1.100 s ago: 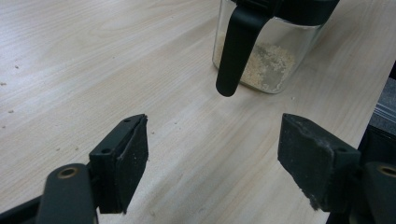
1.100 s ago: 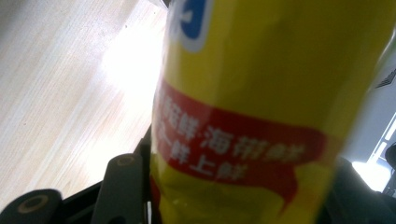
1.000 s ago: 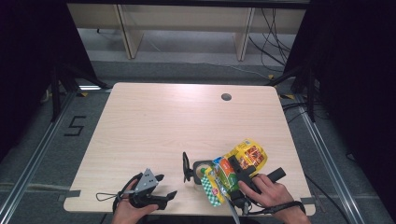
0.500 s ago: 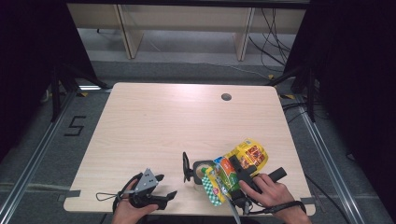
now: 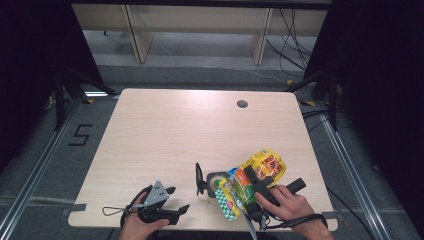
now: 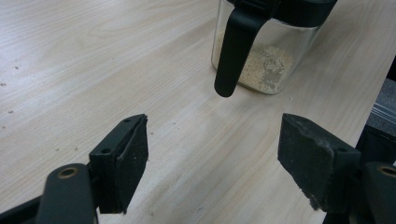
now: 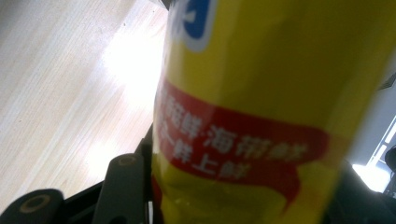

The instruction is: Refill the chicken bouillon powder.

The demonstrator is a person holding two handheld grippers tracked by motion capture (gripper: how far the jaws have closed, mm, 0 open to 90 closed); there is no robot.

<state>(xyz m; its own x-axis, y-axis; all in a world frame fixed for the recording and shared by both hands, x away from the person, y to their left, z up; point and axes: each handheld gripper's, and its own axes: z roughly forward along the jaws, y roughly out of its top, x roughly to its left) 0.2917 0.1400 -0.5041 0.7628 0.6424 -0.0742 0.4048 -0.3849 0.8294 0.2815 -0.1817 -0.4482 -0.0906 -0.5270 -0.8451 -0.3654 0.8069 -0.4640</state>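
Observation:
A yellow bag (image 5: pixel 261 166) with red and green print, tilted, is held in my right gripper (image 5: pixel 255 184) near the table's front right. Its green-checked end (image 5: pixel 227 202) hangs right beside a glass jar (image 5: pixel 214 183), whose black lid (image 5: pixel 199 179) stands open to the left. In the right gripper view the bag (image 7: pixel 261 116) sits between the jaws of the right gripper (image 7: pixel 238 193). My left gripper (image 5: pixel 177 201) rests open at the front left. The left gripper view has that gripper (image 6: pixel 215 154) empty, facing the jar (image 6: pixel 266 65), which holds pale powder, and its black handle (image 6: pixel 233 51).
The light wooden table (image 5: pixel 175 130) has a cable hole (image 5: pixel 242 104) at the back right. A person's hands hold both grippers at the front edge. Shelving legs and cables stand on the floor beyond the table.

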